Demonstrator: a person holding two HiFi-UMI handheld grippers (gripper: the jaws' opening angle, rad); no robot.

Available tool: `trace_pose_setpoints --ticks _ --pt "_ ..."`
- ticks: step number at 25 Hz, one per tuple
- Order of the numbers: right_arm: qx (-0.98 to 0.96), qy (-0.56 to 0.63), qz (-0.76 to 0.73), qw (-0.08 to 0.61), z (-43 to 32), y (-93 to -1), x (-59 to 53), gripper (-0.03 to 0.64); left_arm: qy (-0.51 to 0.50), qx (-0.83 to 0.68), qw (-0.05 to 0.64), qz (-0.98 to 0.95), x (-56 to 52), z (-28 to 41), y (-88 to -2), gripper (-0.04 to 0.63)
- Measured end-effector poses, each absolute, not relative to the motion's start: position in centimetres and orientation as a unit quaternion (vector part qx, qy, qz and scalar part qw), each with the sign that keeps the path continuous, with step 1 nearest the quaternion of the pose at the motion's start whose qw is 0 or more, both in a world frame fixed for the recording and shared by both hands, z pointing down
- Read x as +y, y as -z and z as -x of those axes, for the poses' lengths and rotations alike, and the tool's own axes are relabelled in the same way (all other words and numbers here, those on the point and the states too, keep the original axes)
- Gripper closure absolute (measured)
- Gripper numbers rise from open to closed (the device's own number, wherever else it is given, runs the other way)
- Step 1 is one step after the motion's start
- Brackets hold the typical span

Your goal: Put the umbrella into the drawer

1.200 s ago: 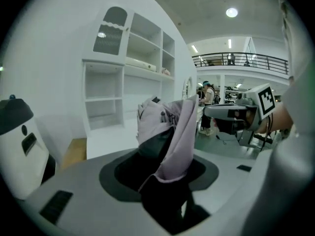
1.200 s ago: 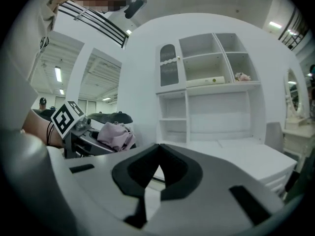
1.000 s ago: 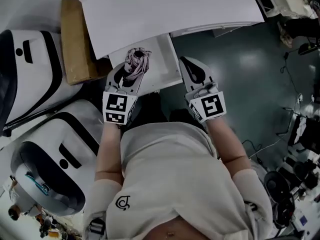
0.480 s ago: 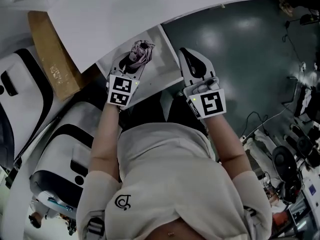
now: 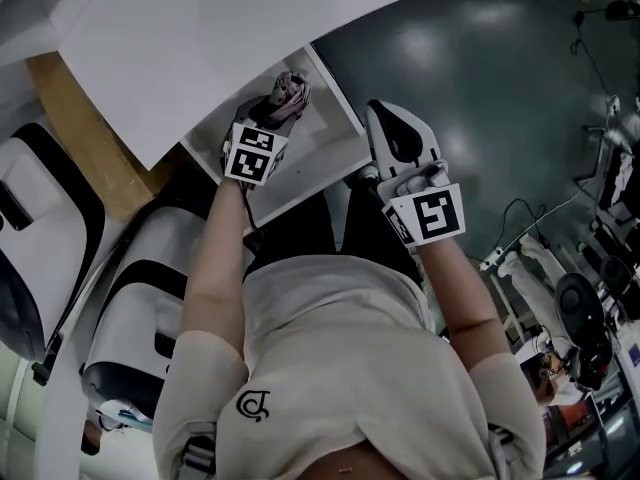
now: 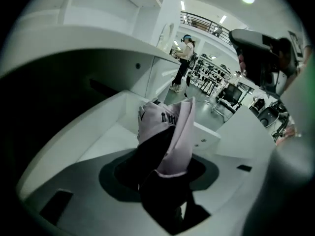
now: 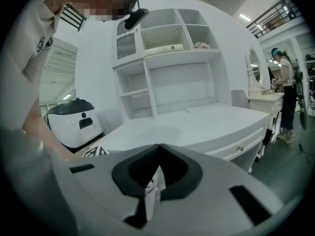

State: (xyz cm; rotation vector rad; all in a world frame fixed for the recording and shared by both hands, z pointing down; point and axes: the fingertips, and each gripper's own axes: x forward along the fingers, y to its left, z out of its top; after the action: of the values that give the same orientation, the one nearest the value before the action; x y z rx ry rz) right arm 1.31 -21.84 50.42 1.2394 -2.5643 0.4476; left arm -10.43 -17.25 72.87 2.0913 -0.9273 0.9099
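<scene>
In the head view my left gripper [image 5: 271, 118] is shut on the folded pale pink umbrella [image 5: 288, 92] and holds it over the open white drawer [image 5: 318, 164] under the desk. In the left gripper view the umbrella [image 6: 170, 129] stands up between the jaws, its dark lower part pinched at my left gripper [image 6: 162, 173], with the drawer's bare floor [image 6: 106, 134] just beyond. My right gripper [image 5: 388, 128] hovers to the right of the drawer's front corner. Its jaws meet at the tips in the right gripper view [image 7: 158, 145] and hold nothing.
The white desk top [image 5: 200, 38] overhangs the drawer. A brown board [image 5: 85, 133] and white-and-black machines [image 5: 40, 238] stand to the left. Dark floor [image 5: 490, 88] lies to the right, with cables and gear [image 5: 590, 308]. A shelf unit [image 7: 167, 58] rises behind the desk; a person [image 7: 285, 92] stands far off.
My left gripper has dropped with the umbrella, from above the drawer's front down toward its inside. The right gripper has sunk a little beside the drawer. The head view has swung round.
</scene>
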Motion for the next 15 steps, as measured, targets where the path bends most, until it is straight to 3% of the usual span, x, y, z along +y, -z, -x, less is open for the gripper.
trace_pose_setpoints --ticks 15 --pt "-0.888 -0.165 -0.407 0.137 -0.2 -52.0 -21.1 0.611 -0.373 -0.355 0.362 -0.777 -17.4 9.9 -78.5 0.365"
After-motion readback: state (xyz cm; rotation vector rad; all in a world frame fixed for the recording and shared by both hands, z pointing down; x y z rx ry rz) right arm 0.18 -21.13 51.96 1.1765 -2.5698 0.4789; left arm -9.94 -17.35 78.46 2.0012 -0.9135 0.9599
